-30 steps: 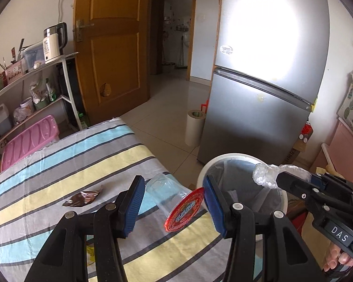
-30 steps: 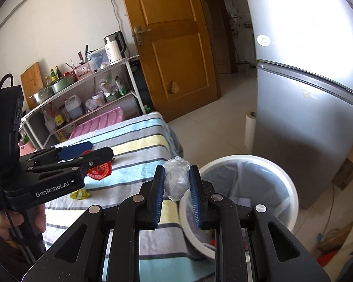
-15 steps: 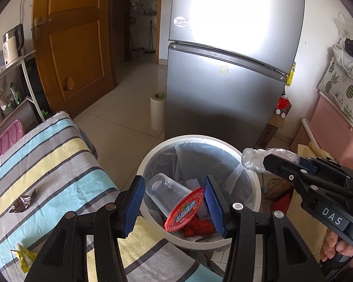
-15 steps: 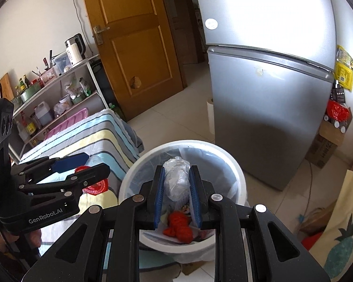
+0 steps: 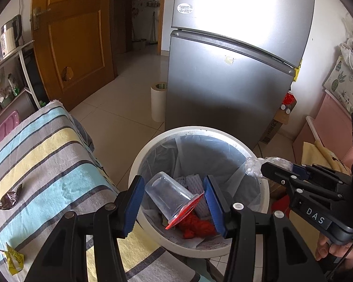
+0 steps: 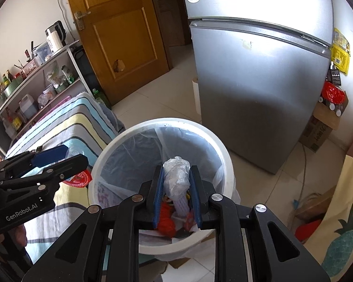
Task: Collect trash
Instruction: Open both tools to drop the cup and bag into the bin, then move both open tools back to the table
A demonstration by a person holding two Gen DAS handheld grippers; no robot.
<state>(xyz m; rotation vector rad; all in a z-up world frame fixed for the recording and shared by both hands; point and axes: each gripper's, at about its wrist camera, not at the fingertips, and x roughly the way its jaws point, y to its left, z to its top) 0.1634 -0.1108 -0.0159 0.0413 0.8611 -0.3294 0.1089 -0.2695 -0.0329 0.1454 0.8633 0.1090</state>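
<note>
One cup (image 5: 170, 193), one plastic wad (image 6: 177, 179), one bin (image 5: 138, 162).

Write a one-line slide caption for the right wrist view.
Right tongs hold crumpled clear plastic above the lined white trash bin, the left tongs alongside.

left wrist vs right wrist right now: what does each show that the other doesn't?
Left wrist only: the cup's full clear body between the left gripper's blue pads, plus two scraps on the striped cloth, a brown wrapper and a yellow one.

Right wrist only: the crumpled plastic head-on, clamped in the right gripper, and yellow packets on the fridge's side.

Both: the lined white bin with red trash inside, the fridge, the wooden door, and each other's gripper.
</note>
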